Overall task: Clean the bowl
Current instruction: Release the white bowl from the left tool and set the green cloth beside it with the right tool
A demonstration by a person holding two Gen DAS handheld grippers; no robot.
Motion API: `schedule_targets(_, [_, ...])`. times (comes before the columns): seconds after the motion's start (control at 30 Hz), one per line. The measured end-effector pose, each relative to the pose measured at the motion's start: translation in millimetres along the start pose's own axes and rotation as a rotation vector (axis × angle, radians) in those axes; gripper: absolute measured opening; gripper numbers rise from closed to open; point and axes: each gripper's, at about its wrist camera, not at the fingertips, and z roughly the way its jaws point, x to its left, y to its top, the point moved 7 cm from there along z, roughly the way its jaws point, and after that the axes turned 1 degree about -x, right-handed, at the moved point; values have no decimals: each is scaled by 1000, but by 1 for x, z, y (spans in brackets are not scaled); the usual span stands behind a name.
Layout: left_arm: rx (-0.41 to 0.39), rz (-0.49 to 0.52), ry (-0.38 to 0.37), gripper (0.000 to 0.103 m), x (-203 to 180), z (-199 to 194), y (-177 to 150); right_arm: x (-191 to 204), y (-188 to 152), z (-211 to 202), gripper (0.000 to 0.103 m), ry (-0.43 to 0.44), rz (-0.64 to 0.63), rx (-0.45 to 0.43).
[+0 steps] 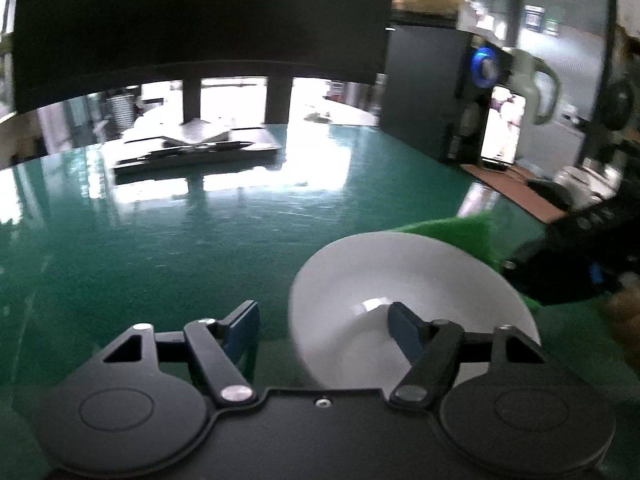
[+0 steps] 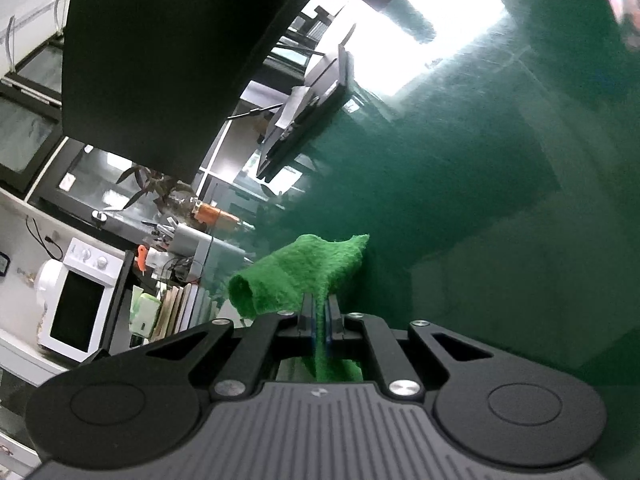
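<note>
A white bowl (image 1: 400, 276) sits tilted on the green table (image 1: 200, 240), low and right in the left wrist view. My left gripper (image 1: 324, 320) is open, its fingers wide apart. Its right finger (image 1: 404, 326) is over the bowl's inside and the left finger (image 1: 244, 320) is outside, so the near rim lies between them. A green cloth (image 1: 460, 232) shows just behind the bowl, held by the right gripper (image 1: 580, 264). In the right wrist view my right gripper (image 2: 320, 312) is shut on the green cloth (image 2: 300, 276), which bunches out ahead of the fingertips.
A large dark monitor (image 1: 200, 20) stands at the table's far side with a flat black tray (image 1: 192, 152) below it. A black box (image 1: 424, 92) and a lit phone (image 1: 502, 128) stand at the right. A white microwave (image 2: 76, 300) and cluttered shelves lie beyond the table edge.
</note>
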Motion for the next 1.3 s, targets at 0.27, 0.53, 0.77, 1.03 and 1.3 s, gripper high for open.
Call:
schedule_targets(0.27, [-53,-157,248,74,54,-7,6,31,11,-2,24,-188,-304,-200])
schedule_targets(0.53, [-122,-203,356,102,62,-38,9,53,1,-11,96,-362,-532,-315])
schedule_targets(0.77, [-140,-209,420,102,48,-63,16,63,-6,-24,102,-428,-592,-366])
schedule_targets(1.03, [-87,-155,441,103,15,-77,20,73,-29,-38,103,-517,-604,-365])
schedule_targets(1.3, [47,-118,357,103,-13,-90,21,81,-44,-53,103,-569,-536,-323])
